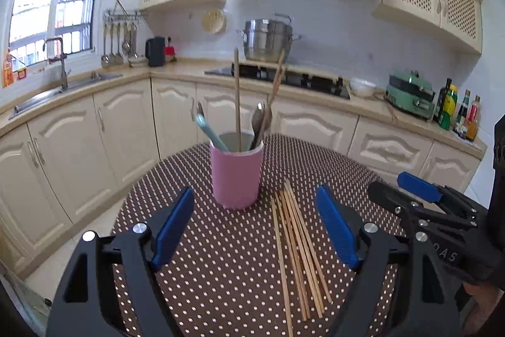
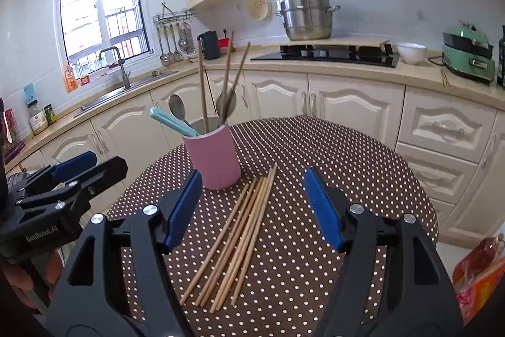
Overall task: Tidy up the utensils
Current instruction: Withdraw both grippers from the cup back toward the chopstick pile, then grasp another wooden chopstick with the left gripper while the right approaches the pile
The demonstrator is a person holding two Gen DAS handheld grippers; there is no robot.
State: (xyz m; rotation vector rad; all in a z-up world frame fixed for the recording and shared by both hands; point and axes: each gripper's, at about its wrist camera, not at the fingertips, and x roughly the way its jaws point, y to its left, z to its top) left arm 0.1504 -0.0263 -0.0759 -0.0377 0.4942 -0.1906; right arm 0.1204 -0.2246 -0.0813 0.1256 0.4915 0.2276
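Kitchen setting, cream cabinets; round desk [image 2: 347, 153] under a brown polka-dot cloth.

- Right claw [image 2: 252, 207]: released, blue pads spread wide, nothing between them; hovers above the loose chopsticks.
- Left claw [image 1: 255, 226]: likewise released and empty, hovering over the desk.
- Loose wooden chopsticks [image 2: 240, 236]: a bundle lying flat on the cloth, directly at 12 o'clock from the right claw, at 1 o'clock from the left claw; far tips just beside the holder's base.
- Pink utensil holder [image 2: 214, 157]: upright, at 11 o'clock from the right claw. Contents: three chopsticks standing, metal spoons [image 2: 177, 108], one light-blue handled utensil [image 2: 172, 120].

Status: partly done, judging by the filled holder; the flat bundle remains to be picked up and stood in the holder.
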